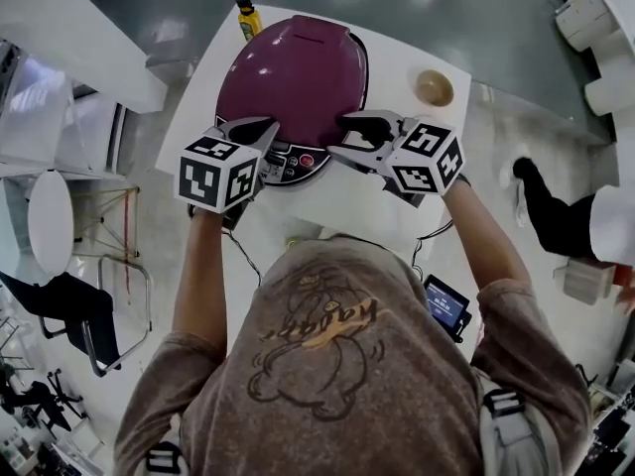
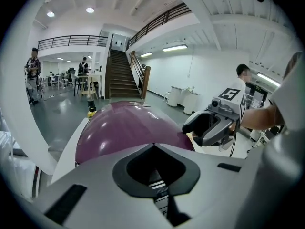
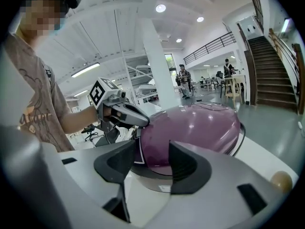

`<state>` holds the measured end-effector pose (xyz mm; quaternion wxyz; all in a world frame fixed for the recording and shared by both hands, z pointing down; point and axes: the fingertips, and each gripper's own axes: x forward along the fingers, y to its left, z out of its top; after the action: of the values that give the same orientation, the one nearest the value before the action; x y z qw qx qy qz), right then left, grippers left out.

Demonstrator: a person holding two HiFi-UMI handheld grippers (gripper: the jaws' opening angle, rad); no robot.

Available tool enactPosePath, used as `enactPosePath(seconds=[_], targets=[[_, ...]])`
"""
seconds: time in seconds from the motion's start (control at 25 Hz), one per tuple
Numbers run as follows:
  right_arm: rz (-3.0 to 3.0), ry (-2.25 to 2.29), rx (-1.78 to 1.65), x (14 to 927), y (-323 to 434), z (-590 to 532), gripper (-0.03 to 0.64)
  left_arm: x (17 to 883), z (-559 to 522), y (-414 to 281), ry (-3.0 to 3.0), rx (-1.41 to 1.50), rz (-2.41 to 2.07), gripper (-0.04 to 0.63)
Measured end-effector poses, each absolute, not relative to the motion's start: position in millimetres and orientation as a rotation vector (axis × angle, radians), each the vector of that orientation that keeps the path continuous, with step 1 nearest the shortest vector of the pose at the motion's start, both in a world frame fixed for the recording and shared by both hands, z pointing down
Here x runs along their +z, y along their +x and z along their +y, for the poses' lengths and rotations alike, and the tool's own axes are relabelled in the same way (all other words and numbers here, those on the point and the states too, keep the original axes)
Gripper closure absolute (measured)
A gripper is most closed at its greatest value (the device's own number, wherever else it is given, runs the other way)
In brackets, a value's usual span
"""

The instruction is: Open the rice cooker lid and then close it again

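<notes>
The rice cooker [image 1: 298, 117] stands on the white desk [image 1: 372, 206], toward its left side, with its control panel [image 1: 294, 164] facing the near edge. Its purple lid [image 1: 293, 72] is fully down and sits flush all round, so the cooker is shut. The frames do not show whether it has yet to be opened or has already been opened and closed.

Both grippers sit at the front of the cooker, which fits either working the latch or having pressed the lid home. The left gripper [image 1: 268, 133] is clenched with nothing in it. Its tips rest at the lid's front left rim, just above the panel. The right gripper [image 1: 339, 137] is released, its jaws standing apart at the front right. The lid's rim shows in the gap, and neither pad visibly presses on it.

With the lid down, whatever the rice cooker holds is hidden. A small tan bowl [image 1: 434, 87] near the far right corner of the desk looks empty. A yellow bottle [image 1: 248, 18] with a dark cap stands at the far edge, just behind the cooker, and its fill cannot be judged.
</notes>
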<state>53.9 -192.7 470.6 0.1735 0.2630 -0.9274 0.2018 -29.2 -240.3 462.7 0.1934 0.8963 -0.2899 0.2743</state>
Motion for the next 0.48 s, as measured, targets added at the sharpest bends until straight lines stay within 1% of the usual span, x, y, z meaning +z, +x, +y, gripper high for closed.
enactPosePath(seconds=[0.24,0.48], targets=[[-2.609,0.743,0.586,474.5,55.8,-195.0,0.422,465.8,-241.5,-29.3,2.49,0.759,-0.804,0.575],[-2.611,0.782,0.63,474.6,57.6,-196.7,0.451,465.4,-241.4,-30.8,2.467,0.694,-0.801,0.576]])
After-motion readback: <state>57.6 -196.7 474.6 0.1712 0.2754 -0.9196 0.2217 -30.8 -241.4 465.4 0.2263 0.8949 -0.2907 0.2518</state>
